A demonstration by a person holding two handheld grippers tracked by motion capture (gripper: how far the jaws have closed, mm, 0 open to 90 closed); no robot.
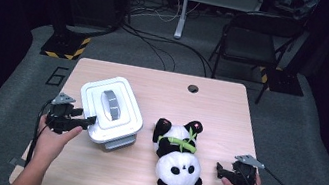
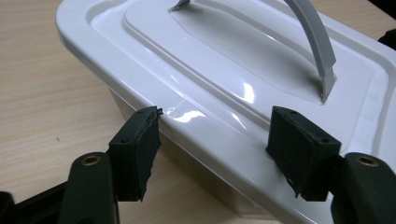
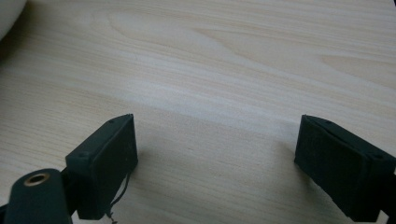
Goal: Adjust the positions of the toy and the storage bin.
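Observation:
A white lidded box [image 1: 110, 109] with a grey handle [image 1: 111, 104] stands left of centre on the wooden table [image 1: 221, 107]. My left gripper [image 1: 89, 120] is at its near-left edge. In the left gripper view the jaws [image 2: 217, 144] stand open, and the glossy lid [image 2: 224, 60] has its rim just beyond the two pads, with the handle [image 2: 317, 42] arching above. A plush panda [image 1: 179, 156] lies right of the box. My right gripper [image 1: 219, 170] rests right of the panda. Its jaws [image 3: 215, 158] are open over bare wood [image 3: 210, 56].
A round cable hole [image 1: 193, 88] sits near the table's far edge. Beyond the table stand a folding chair [image 1: 252, 41] and loose cables on the floor. A white rounded edge [image 3: 7, 14] shows in the top-left corner of the right gripper view.

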